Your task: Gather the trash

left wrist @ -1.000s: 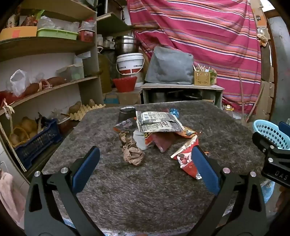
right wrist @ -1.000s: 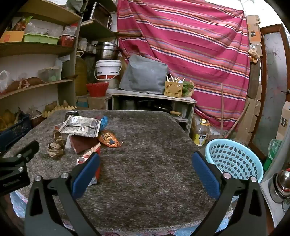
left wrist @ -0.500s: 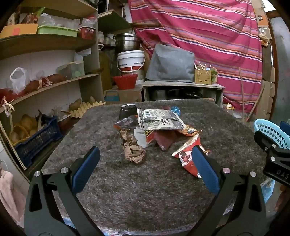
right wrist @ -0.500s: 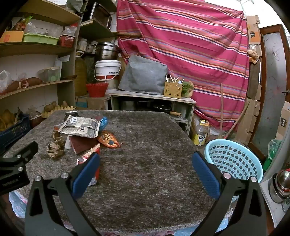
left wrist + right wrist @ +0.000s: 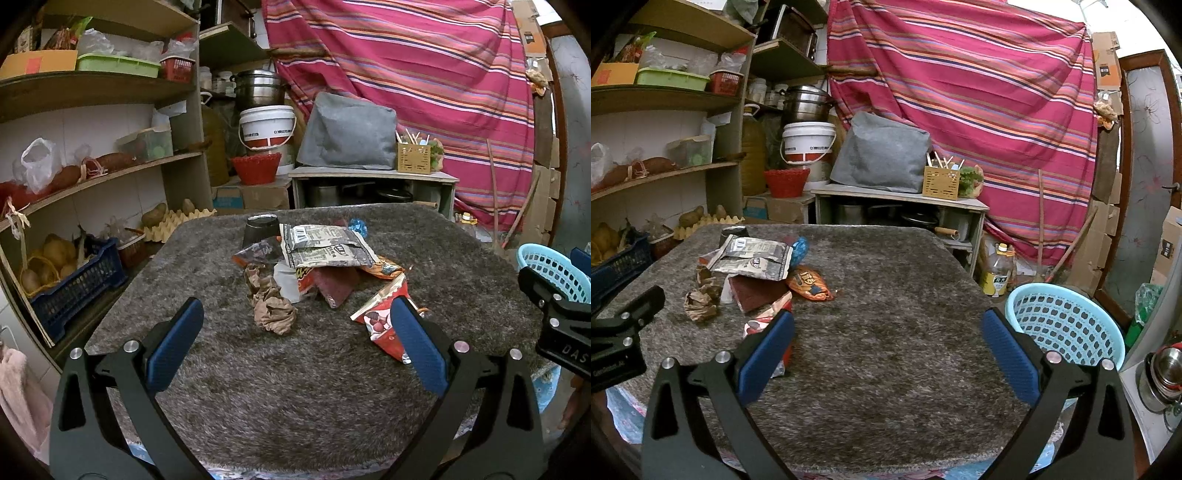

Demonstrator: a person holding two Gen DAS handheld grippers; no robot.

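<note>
A trash pile (image 5: 314,266) lies mid-frame on the grey rug (image 5: 295,387): a silver wrapper (image 5: 325,247) on top, crumpled brown paper (image 5: 273,310) in front, a red packet (image 5: 380,321) lower right, perhaps touching the pile. The left gripper (image 5: 295,343) and right gripper (image 5: 886,343) are both spread wide and hold nothing. A blue basket (image 5: 1067,325) stands at right, beside the rug.

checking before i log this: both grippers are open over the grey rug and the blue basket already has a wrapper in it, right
Not quite. The blue basket looks empty in the right wrist view; no wrapper shows inside it. The rest holds: the left gripper and the right gripper are both open over the grey rug, and the wrappers lie in a pile on it.
</note>
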